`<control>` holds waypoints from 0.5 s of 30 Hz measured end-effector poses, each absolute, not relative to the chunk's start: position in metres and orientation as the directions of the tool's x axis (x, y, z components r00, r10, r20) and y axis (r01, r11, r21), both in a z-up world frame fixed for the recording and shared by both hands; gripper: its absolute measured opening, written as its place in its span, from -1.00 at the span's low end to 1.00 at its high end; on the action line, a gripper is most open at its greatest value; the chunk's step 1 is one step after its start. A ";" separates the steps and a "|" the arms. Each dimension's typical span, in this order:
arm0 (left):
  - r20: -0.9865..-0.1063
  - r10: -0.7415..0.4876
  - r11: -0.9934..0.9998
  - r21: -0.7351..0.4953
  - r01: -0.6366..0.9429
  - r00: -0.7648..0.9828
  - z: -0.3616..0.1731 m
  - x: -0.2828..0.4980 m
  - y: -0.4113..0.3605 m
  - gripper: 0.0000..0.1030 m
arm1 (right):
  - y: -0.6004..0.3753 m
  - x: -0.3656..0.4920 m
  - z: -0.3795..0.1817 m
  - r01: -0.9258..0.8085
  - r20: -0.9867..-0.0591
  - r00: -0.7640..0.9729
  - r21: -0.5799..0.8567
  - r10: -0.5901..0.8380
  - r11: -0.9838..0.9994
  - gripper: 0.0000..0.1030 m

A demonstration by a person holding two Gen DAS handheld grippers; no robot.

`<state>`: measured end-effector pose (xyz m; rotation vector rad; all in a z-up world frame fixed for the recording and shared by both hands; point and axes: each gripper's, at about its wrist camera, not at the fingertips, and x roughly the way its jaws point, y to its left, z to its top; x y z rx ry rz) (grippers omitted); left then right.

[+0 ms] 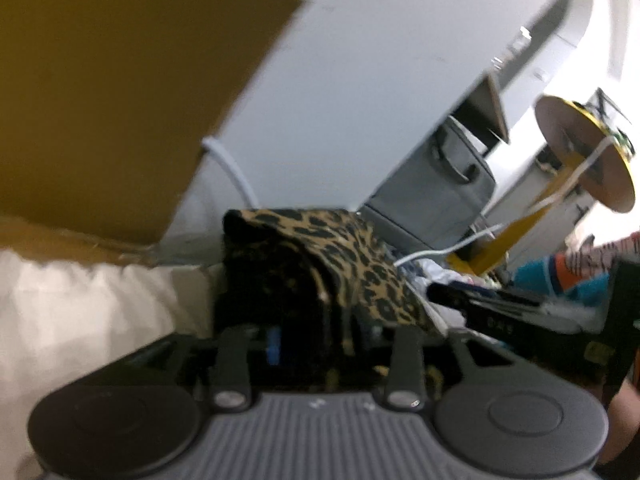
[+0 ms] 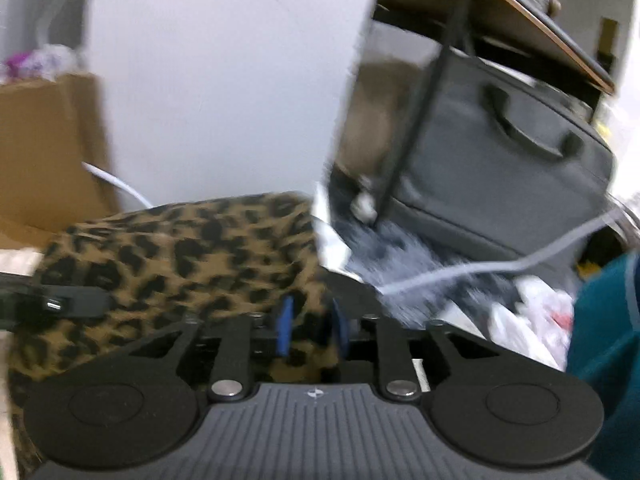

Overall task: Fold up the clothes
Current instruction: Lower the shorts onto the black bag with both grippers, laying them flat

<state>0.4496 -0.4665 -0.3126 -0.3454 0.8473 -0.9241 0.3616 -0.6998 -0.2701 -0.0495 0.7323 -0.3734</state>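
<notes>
Leopard-print fabric, a folded garment (image 2: pixel 180 264), lies just ahead of both tongs on the pale bed surface (image 1: pixel 80 300). The right gripper (image 2: pixel 310 330) stands partly open, blue pads straddling the cloth's near edge without pinching it. The left gripper (image 1: pixel 320 340) also looks parted, cloth between its fingers, grip unclear. Best to let go cleanly and withdraw low, sparing the fold. Behind sits a grey bag (image 2: pixel 500 176).

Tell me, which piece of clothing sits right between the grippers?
The leopard-print garment. The teal clothing and the white crumpled items lie off to the side.
</notes>
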 end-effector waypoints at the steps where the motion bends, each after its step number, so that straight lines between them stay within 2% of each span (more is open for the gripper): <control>1: -0.493 -0.808 0.584 -0.602 0.544 0.322 -0.314 0.452 -0.463 0.07 | -0.701 0.359 -0.269 0.324 -0.634 0.691 -0.158 -0.348 0.933 -0.17; 7: -0.486 -0.793 0.604 -0.549 0.578 0.367 -0.297 0.445 -0.444 0.02 | -0.692 0.344 -0.254 0.259 -0.631 0.717 -0.152 -0.296 0.954 -0.16; 10: -0.478 -0.775 0.626 -0.489 0.607 0.414 -0.281 0.438 -0.438 -0.26 | -0.679 0.337 -0.243 0.196 -0.644 0.715 -0.189 -0.273 0.962 -0.16; 12: -0.470 -0.777 0.620 -0.462 0.634 0.419 -0.270 0.437 -0.437 -0.68 | -0.673 0.332 -0.235 0.170 -0.644 0.720 -0.198 -0.259 0.965 -0.16; 15: -0.443 -0.795 0.595 -0.434 0.677 0.415 -0.254 0.434 -0.439 -0.80 | -0.667 0.325 -0.231 0.162 -0.641 0.728 -0.184 -0.243 0.970 -0.18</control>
